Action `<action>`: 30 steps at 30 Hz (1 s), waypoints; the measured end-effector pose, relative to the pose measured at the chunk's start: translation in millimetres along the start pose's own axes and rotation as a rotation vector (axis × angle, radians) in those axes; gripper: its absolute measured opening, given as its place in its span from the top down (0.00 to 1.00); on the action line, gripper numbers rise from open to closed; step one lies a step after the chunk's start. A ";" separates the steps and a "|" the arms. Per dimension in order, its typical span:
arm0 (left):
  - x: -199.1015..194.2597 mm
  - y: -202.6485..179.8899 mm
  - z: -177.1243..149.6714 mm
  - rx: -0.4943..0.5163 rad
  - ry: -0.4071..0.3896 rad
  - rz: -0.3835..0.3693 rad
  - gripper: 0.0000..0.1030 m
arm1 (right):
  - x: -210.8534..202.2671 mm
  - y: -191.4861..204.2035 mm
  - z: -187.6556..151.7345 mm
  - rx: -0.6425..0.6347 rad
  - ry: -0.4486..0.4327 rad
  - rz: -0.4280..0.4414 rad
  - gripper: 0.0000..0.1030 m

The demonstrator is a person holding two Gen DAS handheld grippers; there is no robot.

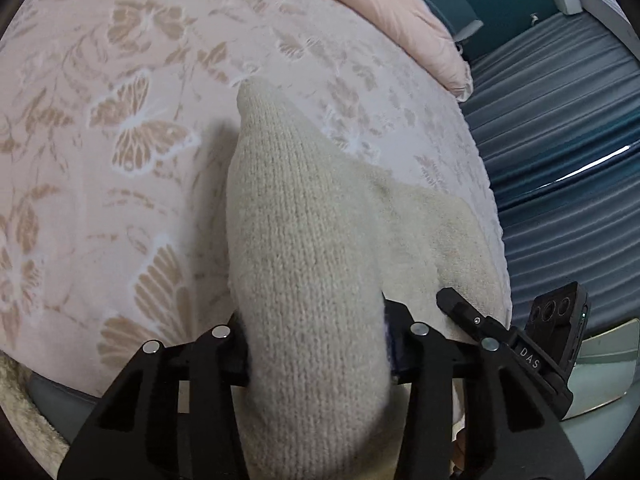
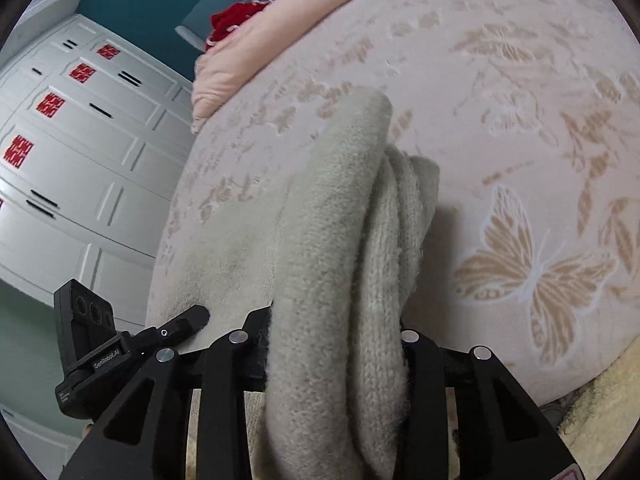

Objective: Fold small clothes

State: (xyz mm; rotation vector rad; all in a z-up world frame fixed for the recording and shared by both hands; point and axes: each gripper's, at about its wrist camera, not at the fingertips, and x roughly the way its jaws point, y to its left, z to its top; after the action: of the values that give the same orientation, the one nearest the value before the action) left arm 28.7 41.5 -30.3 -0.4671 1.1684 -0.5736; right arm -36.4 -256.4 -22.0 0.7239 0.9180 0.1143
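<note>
Pink bedding with pale tan butterflies and flowers fills most of both views: a bed (image 1: 120, 128) carries the work, with a plain pink pillow (image 1: 408, 20) at its far edge. Beyond the bed I see a teal wall, blue-grey pleated fabric (image 1: 560, 152) on one side, and white cupboard doors (image 2: 80, 152) with red square stickers on the other. Something red (image 2: 234, 20) lies behind the pillow.

My left hand-held gripper (image 1: 316, 344) is clamped on a cream knitted garment (image 1: 304, 240); the fabric rises between the jaws as a thick ridge that tapers away from me to a point over the bed. Part of the same knit lies flat on the bedding to the right of that ridge.

My right hand-held gripper (image 2: 336, 356) is likewise closed on the cream knitted garment, gripping a bunched roll of several layers. More of the knit spreads flat on the bed to its left.

Each camera catches the other gripper's tip at the garment's edge.
</note>
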 end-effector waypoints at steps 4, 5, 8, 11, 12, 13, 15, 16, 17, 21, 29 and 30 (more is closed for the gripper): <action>-64.3 -46.8 19.1 0.121 -0.105 -0.062 0.58 | -58.5 40.8 20.6 -0.075 -0.135 0.088 0.67; -79.4 -57.4 23.2 0.149 -0.128 -0.075 0.58 | -71.7 47.7 25.5 -0.082 -0.160 0.113 0.67; -111.7 -80.0 34.4 0.203 -0.175 -0.112 0.57 | -101.2 66.2 37.8 -0.092 -0.219 0.178 0.66; -115.5 -83.0 38.1 0.217 -0.193 -0.122 0.56 | -104.1 67.1 36.9 -0.107 -0.239 0.190 0.65; -107.5 -78.4 39.7 0.214 -0.186 -0.104 0.55 | -97.0 62.0 34.4 -0.112 -0.233 0.173 0.64; -94.1 -71.7 39.9 0.198 -0.163 -0.088 0.54 | -84.1 54.0 32.5 -0.103 -0.216 0.149 0.63; -59.0 -48.6 34.7 0.170 -0.114 -0.041 0.51 | -44.6 26.6 26.1 -0.071 -0.152 0.084 0.55; -36.3 -32.3 29.1 0.142 -0.094 0.002 0.46 | -20.0 8.1 21.9 -0.047 -0.113 0.023 0.54; -14.0 -16.1 23.0 0.114 -0.071 0.063 0.46 | 1.8 -10.5 15.3 -0.020 -0.078 -0.068 0.55; 14.1 35.2 -4.1 -0.010 -0.037 0.258 0.36 | 11.7 -55.4 1.9 0.120 -0.076 -0.191 0.54; -49.2 -0.9 -27.2 0.112 -0.160 0.184 0.14 | -6.2 -20.2 -22.5 -0.040 0.025 -0.119 0.39; -45.7 -9.5 -33.0 0.153 -0.141 0.197 0.13 | 3.1 -21.2 -31.6 -0.041 0.056 -0.124 0.39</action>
State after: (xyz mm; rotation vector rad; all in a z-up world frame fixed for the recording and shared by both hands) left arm -16.9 61.9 -2.4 -0.2538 1.0143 -0.4473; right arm -62.8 -254.9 -49.5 0.6262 1.0093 0.0440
